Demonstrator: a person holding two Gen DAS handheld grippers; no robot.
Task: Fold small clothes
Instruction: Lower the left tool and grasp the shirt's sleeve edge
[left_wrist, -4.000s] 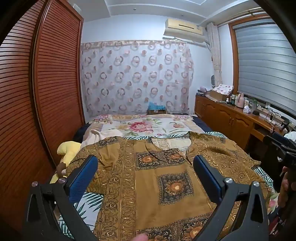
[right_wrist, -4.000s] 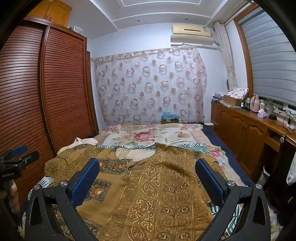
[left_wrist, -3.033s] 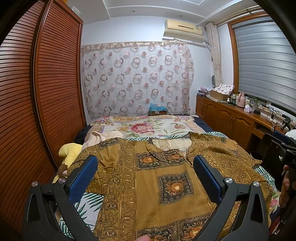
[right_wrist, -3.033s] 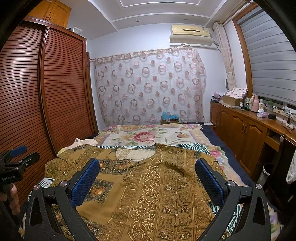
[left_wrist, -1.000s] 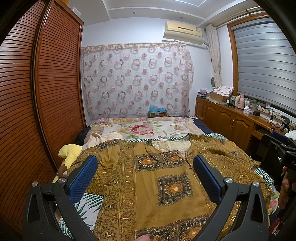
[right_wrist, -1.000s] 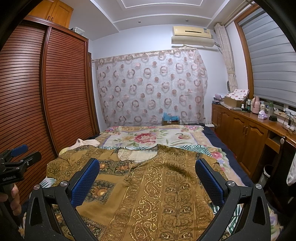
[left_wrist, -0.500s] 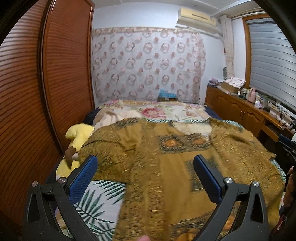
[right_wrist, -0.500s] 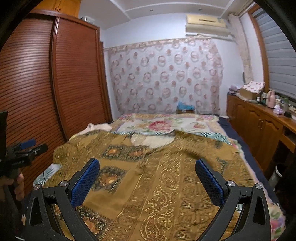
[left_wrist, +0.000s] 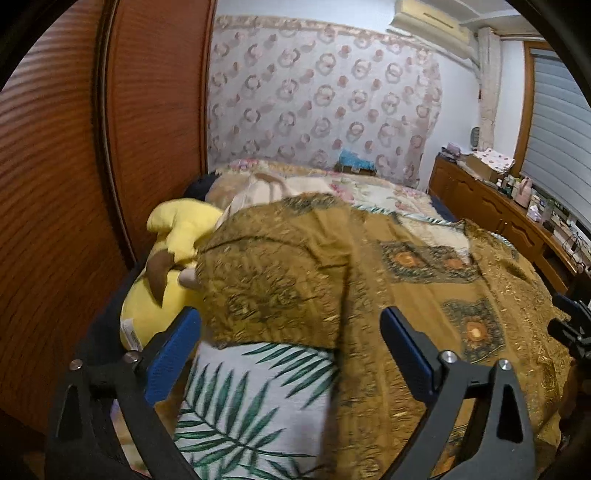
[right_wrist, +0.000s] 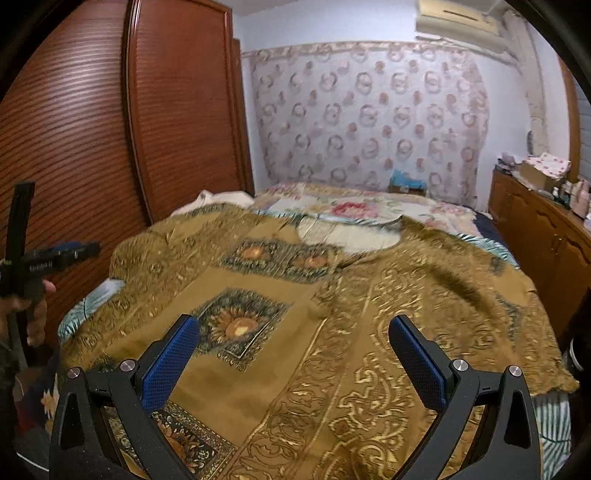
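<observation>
The brown-and-gold patterned shirt (right_wrist: 332, 314) lies spread flat, front up, across the near half of the bed (left_wrist: 255, 398), its neckline toward the far end and its sleeves reaching out to the bed's left and right edges. The left gripper (left_wrist: 291, 354) comes in low over the near-left corner, where the sleeve's hem meets the bare leaf-print sheet, a yellow plush toy (left_wrist: 173, 258) sitting just beyond at the left edge. Its blue fingers (left_wrist: 171, 354) stand wide apart, having just begun to narrow slightly, with nothing pinched between them; the sleeve hem sits ahead of the tips and appears untouched, though motion blur makes contact hard to rule out. The right gripper (right_wrist: 295, 358) hovers above the shirt's lower front, right of the centre placket, its fingers (right_wrist: 417, 362) likewise spread wide and empty.

The step in hand reads as the reach for the first fold. To do it well, the left fingers should settle squarely over the sleeve's outer hem, taking only the shirt's layers and not the sheet beneath, and close firmly before lifting. The right fingers would best take a matching point on the hem below, so the side can be carried inward in one even line. A shallow bite on loose fabric risks slipping; snagging the sheet would drag the whole garment askew.
</observation>
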